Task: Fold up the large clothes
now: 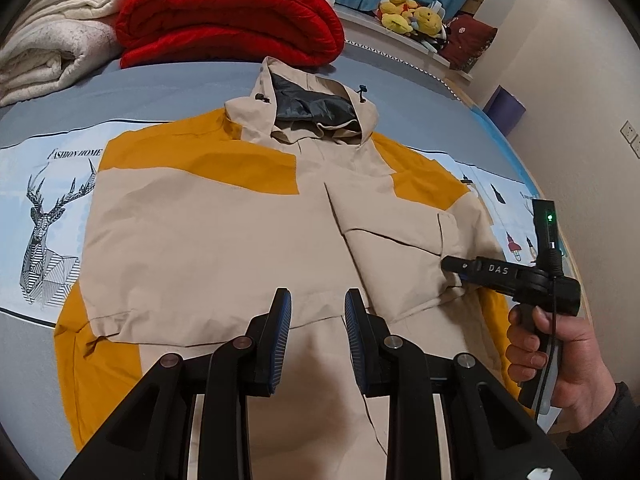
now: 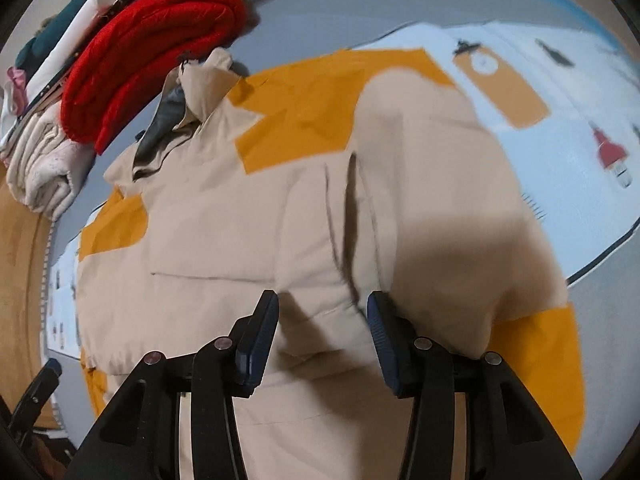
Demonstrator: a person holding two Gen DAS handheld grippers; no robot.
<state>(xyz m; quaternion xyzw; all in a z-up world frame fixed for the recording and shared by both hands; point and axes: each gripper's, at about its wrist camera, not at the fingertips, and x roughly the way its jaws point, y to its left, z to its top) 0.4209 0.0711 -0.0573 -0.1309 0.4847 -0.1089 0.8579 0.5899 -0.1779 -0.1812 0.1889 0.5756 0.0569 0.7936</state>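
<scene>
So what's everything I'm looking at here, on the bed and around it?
jacket: one, beige with orange panels, spread flat mid-bed, hood away from the cameras, both sleeves folded in.
bedspread: one, grey with a pale blue printed band (deer drawing), under the jacket.
red quilt: one, folded, at the bed's far end behind the hood.
cream blankets: folded stack, left of the red quilt.
plush toys: a small yellow cluster, on the ledge beyond the bed.
dark red cushion: one, beside the toys.
wall sockets: white, far right wall.
left gripper: black, blue pads, open above the hem.
right gripper: same, open at the folded sleeve.
right hand: holding its handle.
</scene>
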